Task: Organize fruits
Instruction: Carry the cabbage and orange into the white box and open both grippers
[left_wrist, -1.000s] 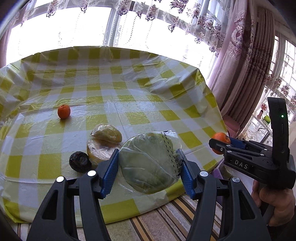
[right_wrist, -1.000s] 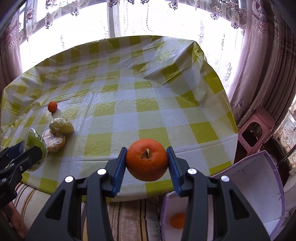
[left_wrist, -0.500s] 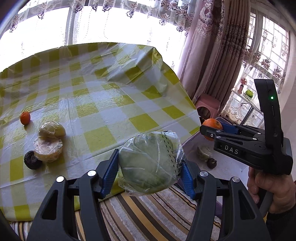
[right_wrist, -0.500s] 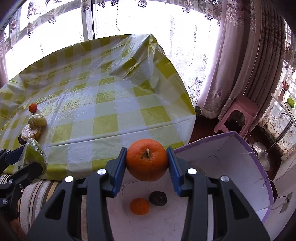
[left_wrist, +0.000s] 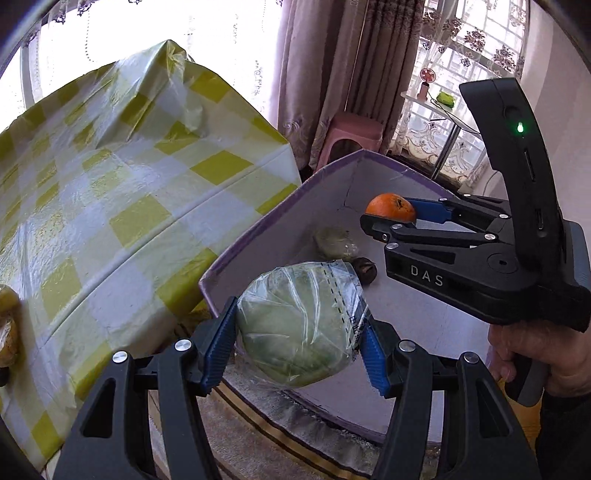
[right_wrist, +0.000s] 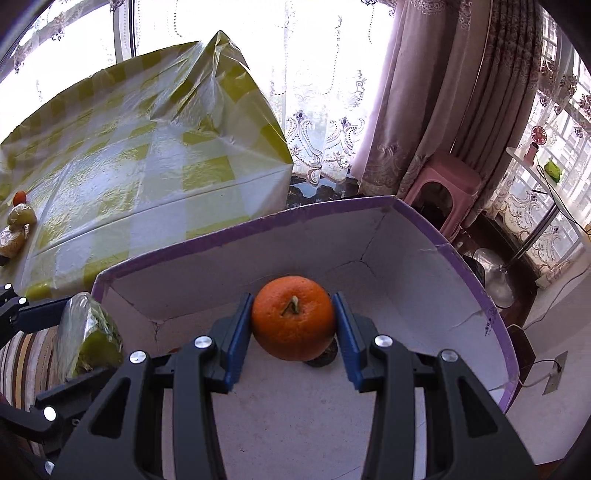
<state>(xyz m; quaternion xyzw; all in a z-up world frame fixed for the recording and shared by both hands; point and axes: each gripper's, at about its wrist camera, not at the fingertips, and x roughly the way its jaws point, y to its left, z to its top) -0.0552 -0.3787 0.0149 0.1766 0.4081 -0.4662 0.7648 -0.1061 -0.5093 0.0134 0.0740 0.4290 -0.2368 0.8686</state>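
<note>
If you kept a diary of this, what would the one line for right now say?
left gripper: shut on wrapped green fruit | right gripper: shut on orange | both over: white box

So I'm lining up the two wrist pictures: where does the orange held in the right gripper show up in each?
Left wrist view: the orange sits right of centre, upper half, at the tip of the right gripper.
Right wrist view: the orange is at centre, clamped between the blue pads.
Shared landmark: the purple-rimmed box, below the orange in both.
</note>
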